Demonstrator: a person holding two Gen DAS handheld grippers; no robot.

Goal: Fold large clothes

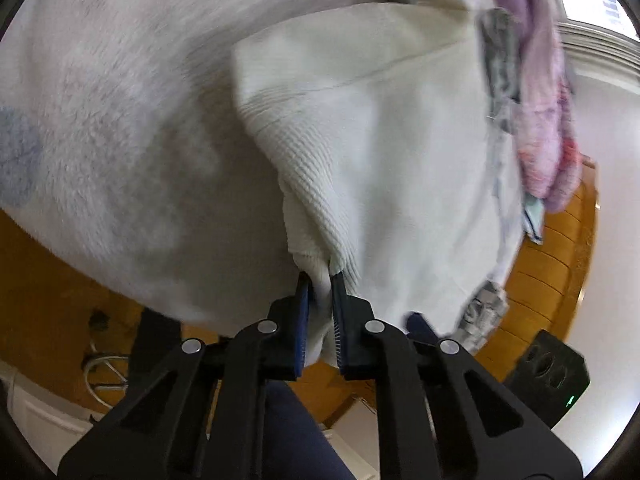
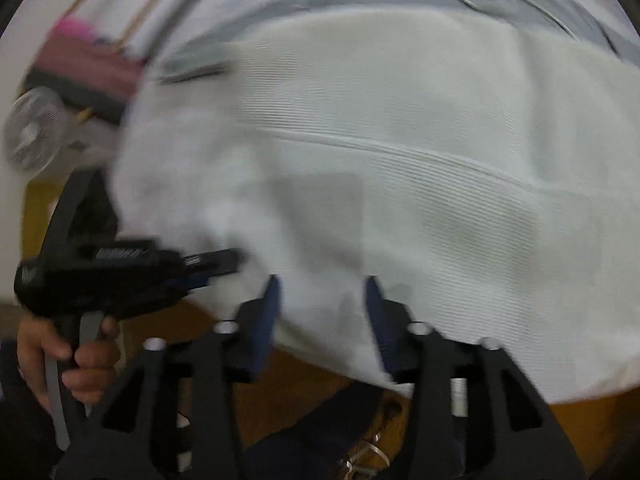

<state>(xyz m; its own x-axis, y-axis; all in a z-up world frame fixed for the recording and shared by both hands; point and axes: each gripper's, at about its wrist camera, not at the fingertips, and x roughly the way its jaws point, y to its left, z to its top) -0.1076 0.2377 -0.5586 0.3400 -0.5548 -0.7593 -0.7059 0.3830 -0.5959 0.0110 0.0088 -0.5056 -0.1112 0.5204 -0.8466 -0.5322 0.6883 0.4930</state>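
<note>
While the left gripper [image 1: 320, 276] stands clamped on a bunched ribbed corner of the white garment [image 1: 380, 128], the right gripper [image 2: 320, 284] has its jaws parted, the cloth edge lying loose between them with neither pad pressing. A person's hand [image 2: 76, 356] holds the left tool's handle. Beyond the fingers, the garment lies spread over a fluffy pale blanket [image 1: 120, 100]. Further off, a pink-and-purple cloth [image 1: 540, 120] lies at the far edge. Wooden floor [image 1: 552, 264] shows alongside.
</note>
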